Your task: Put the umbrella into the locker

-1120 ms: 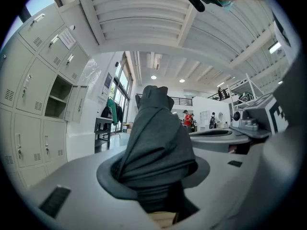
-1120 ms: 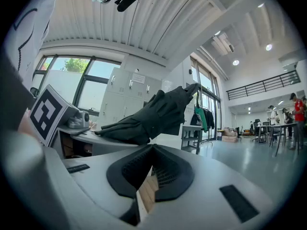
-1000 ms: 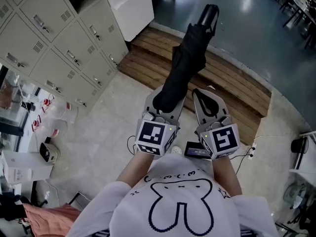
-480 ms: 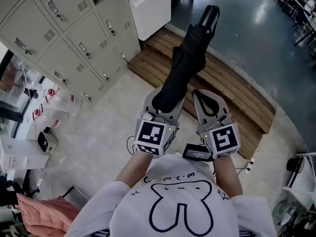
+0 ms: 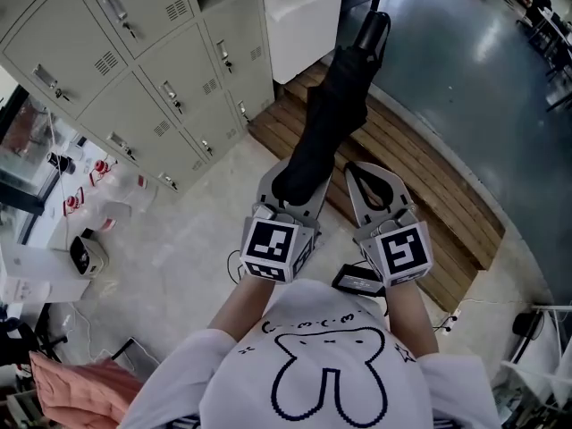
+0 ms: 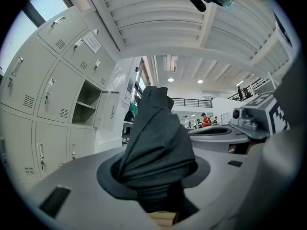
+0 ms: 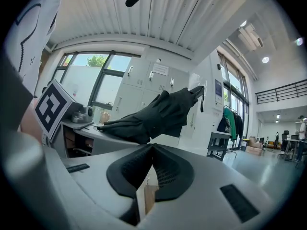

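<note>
A folded black umbrella (image 5: 331, 114) sticks out forward from my left gripper (image 5: 299, 172), which is shut on its lower end. Its handle end points toward the lockers (image 5: 134, 70) at the upper left of the head view. In the left gripper view the umbrella (image 6: 156, 143) fills the space between the jaws of my left gripper (image 6: 158, 186), with the grey lockers (image 6: 43, 104) to the left and one compartment (image 6: 88, 102) standing open. My right gripper (image 5: 362, 170) is beside the left one, shut and empty. The right gripper view shows the umbrella (image 7: 158, 111) above my right gripper (image 7: 152, 150).
A low wooden step (image 5: 420, 177) runs diagonally ahead, with a dark polished floor (image 5: 465, 70) beyond it. A white block (image 5: 304, 25) stands next to the lockers. Bottles and boxes (image 5: 89, 204) crowd the floor at the left. A black device with cables (image 5: 357, 280) lies by my feet.
Both grippers and the umbrella have moved together toward the lockers, which have come closer and further right in the head view. The grip on the umbrella is unchanged.
</note>
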`<action>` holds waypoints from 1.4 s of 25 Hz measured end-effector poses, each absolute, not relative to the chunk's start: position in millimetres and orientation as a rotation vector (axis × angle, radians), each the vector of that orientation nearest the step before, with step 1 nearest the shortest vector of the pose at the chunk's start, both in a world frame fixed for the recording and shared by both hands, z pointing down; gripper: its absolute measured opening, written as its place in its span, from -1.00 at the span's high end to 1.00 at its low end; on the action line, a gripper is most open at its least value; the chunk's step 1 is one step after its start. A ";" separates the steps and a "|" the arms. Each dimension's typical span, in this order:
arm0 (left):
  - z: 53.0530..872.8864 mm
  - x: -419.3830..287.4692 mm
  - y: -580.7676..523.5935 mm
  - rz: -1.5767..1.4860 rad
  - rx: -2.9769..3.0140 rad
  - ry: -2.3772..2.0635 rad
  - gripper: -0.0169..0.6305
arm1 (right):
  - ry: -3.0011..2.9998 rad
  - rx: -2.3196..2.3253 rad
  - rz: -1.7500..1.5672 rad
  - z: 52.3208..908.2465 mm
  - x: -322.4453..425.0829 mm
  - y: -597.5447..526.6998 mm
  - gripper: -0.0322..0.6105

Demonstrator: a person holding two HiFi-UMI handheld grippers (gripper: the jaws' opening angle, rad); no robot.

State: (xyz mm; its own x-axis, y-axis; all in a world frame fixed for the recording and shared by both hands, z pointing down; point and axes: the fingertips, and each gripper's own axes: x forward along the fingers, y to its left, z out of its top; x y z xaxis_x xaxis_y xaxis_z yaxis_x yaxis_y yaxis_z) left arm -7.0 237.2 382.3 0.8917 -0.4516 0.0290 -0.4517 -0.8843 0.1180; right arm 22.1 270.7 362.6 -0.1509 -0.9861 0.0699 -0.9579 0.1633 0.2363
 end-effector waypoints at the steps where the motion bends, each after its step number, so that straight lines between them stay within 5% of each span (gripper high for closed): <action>1: 381.5 -10.7 226.0 -0.002 2.933 -0.715 0.32 | -2.231 1.896 -0.196 361.2 18.8 259.5 0.83; 35: 367.8 -97.9 -58.8 -0.026 2.808 -1.080 0.33 | -2.420 1.736 -0.288 340.4 -61.8 -25.5 0.82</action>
